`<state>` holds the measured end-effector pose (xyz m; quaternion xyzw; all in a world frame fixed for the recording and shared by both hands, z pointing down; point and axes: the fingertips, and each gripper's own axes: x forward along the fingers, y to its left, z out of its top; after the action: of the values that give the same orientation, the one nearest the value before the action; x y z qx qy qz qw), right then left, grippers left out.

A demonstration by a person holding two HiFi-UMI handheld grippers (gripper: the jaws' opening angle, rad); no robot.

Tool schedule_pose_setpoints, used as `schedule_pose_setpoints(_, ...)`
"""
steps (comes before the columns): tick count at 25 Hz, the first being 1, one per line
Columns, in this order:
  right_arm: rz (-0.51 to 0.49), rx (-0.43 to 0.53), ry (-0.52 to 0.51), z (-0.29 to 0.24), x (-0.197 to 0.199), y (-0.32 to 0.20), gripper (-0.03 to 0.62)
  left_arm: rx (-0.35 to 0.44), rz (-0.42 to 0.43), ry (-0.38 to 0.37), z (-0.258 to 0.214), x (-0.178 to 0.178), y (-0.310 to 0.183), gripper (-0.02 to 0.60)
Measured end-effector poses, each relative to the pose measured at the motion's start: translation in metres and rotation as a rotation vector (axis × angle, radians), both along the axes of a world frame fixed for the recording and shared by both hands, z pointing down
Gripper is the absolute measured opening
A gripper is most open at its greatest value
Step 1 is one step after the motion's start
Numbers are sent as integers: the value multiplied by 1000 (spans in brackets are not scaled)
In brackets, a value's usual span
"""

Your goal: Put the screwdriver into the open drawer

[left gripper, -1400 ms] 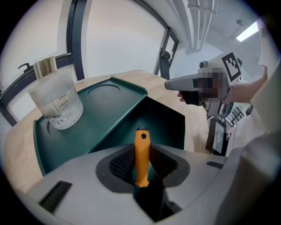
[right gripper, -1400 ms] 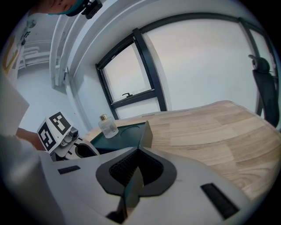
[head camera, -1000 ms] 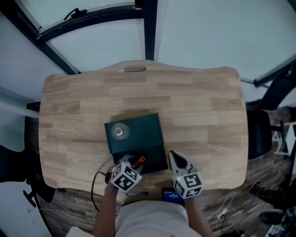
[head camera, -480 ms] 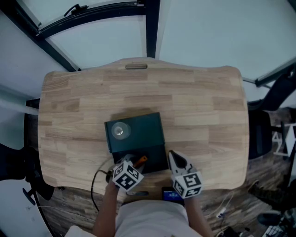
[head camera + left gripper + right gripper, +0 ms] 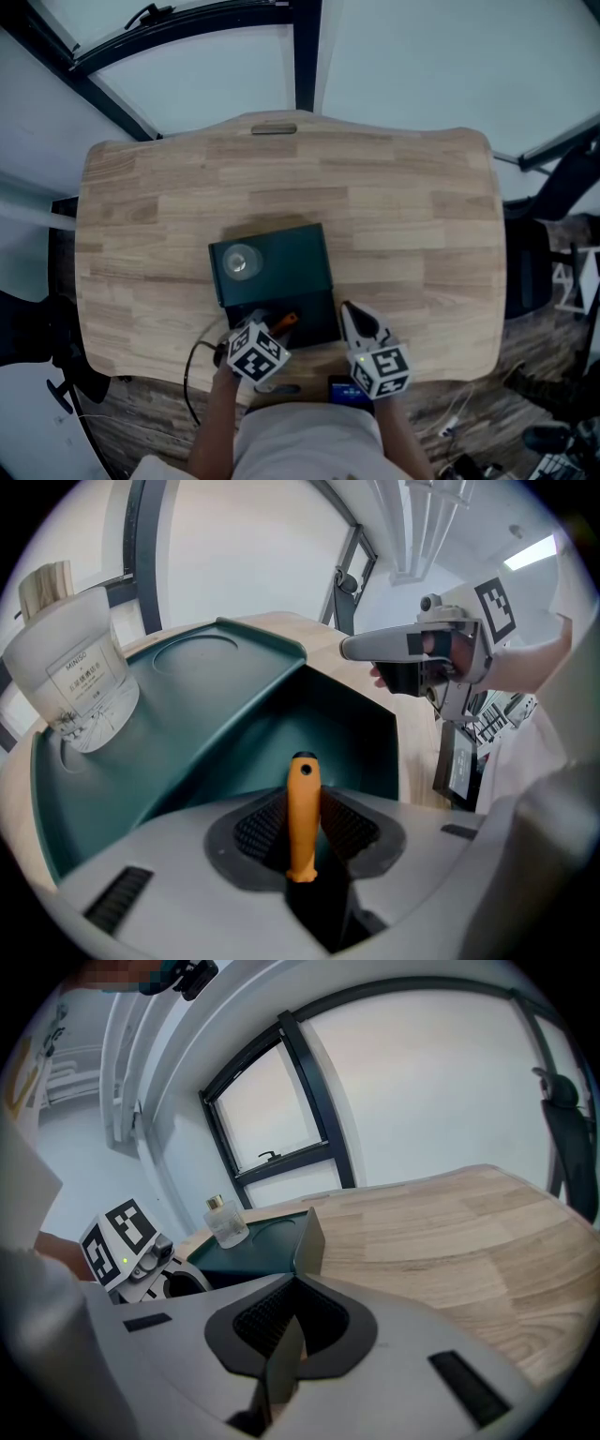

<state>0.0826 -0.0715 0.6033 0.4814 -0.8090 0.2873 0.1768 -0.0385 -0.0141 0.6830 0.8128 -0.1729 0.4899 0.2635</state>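
Your left tool [image 5: 303,832] is clamped on the screwdriver [image 5: 302,780], its ribbed black pads pressing both sides of the smooth orange handle. The handle's rounded end points out over the open drawer [image 5: 333,728], above it rather than lying inside. Your right tool [image 5: 294,1327] has its jaws together on nothing and hovers just right of the drawer.

Compared with a second ago, almost nothing differs. Both tools sit where they were and the screwdriver has stayed over the drawer. Only the head view has shifted a little.

The screwdriver's metal shaft is hidden behind the left tool's body, so you see the handle alone. From the head view, the left tool covers the drawer's near left corner, and the drawer's floor is too dark to make out.

The drawer slides out of a dark green, matte box [image 5: 272,262] with a flat, shallow-rimmed top. A small clear bottle [image 5: 80,682] with a paper label stands on that top. The box rests on a pale worktop [image 5: 403,216] of joined wood strips with rounded corners.
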Motion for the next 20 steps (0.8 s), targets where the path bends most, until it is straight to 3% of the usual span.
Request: schedule_pose_setpoints(20,0,-9,-6,1,5,0,-3,-49,-22,6,4,2,2,112)
